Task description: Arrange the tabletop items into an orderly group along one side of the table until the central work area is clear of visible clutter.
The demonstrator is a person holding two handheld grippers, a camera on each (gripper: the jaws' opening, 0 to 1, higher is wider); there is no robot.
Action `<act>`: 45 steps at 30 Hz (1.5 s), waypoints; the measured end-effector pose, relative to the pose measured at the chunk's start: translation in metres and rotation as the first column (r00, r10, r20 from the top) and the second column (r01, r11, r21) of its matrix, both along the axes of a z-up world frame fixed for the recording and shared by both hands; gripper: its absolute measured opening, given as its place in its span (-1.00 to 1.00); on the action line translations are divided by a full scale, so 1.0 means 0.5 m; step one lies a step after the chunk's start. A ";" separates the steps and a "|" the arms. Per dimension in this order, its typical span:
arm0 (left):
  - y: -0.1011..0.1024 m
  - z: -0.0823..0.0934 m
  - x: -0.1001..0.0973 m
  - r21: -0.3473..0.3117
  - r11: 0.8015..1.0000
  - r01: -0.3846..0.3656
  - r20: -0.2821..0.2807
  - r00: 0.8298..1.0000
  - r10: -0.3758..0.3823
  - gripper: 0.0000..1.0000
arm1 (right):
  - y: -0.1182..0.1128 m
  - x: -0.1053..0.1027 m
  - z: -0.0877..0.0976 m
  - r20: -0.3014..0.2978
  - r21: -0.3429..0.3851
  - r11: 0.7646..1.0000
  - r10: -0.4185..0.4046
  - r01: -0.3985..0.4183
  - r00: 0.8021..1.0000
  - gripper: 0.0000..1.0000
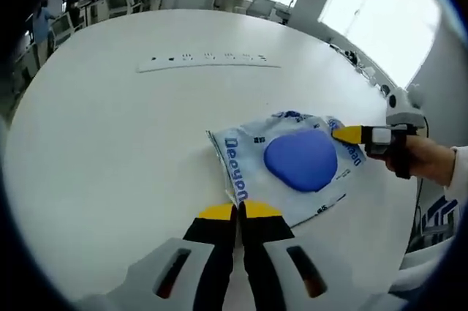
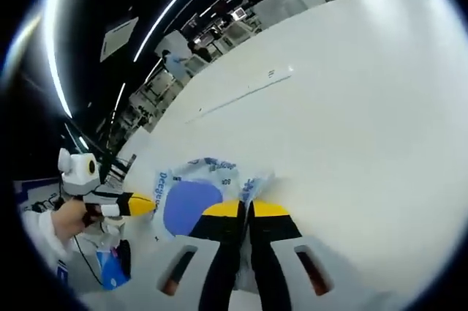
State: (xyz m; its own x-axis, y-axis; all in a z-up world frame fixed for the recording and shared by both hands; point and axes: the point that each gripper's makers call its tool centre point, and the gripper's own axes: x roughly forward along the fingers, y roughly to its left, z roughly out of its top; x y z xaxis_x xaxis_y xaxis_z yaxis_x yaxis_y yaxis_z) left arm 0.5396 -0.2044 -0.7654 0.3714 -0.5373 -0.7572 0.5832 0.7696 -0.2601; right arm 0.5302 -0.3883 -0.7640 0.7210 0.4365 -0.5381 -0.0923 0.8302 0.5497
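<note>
- While both tongs grip it, the packet (image 1: 292, 168) with the blue oval lies flat on the white desk (image 1: 110, 128), toward one side.
- Left tongs (image 1: 240, 212) are closed on its near edge; right tongs (image 2: 246, 208) are clamped on the opposite edge.
- Judging from this, the centre looks nearly cleared, with only this packet left to park by the rim.

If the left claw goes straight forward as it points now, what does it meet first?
Probably the plastic packet holding a blue pad, lying just beyond the shut left claw; its near edge seems already between the tips, though depth is unclear.
</note>
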 end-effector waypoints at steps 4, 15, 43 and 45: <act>0.001 -0.002 0.003 0.014 1.000 0.028 0.042 0.999 -0.029 -1.00 | -0.002 0.000 -0.003 0.006 0.011 1.000 -0.005 0.005 1.000 -1.00; -0.002 0.000 -0.003 0.033 0.999 0.008 0.085 0.996 -0.011 -1.00 | -0.002 -0.005 0.000 -0.037 0.060 0.998 -0.027 0.030 0.999 -0.95; 0.000 0.000 0.001 0.067 0.997 -0.029 0.140 0.990 0.019 -1.00 | 0.022 -0.122 0.118 0.199 -0.232 0.938 0.304 -0.256 0.932 0.54; -0.001 0.000 0.000 0.076 0.997 -0.026 0.146 0.989 0.014 -1.00 | 0.020 -0.143 0.123 0.189 -0.248 0.931 0.317 -0.268 0.929 0.56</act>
State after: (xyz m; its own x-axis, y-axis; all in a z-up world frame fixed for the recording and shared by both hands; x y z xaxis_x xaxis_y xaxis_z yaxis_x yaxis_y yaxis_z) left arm 0.5396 -0.2049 -0.7655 0.4906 -0.4707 -0.7333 0.5947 0.7960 -0.1131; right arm 0.4588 -0.3784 -0.7027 0.6903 0.5386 -0.4831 -0.4479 0.8425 0.2993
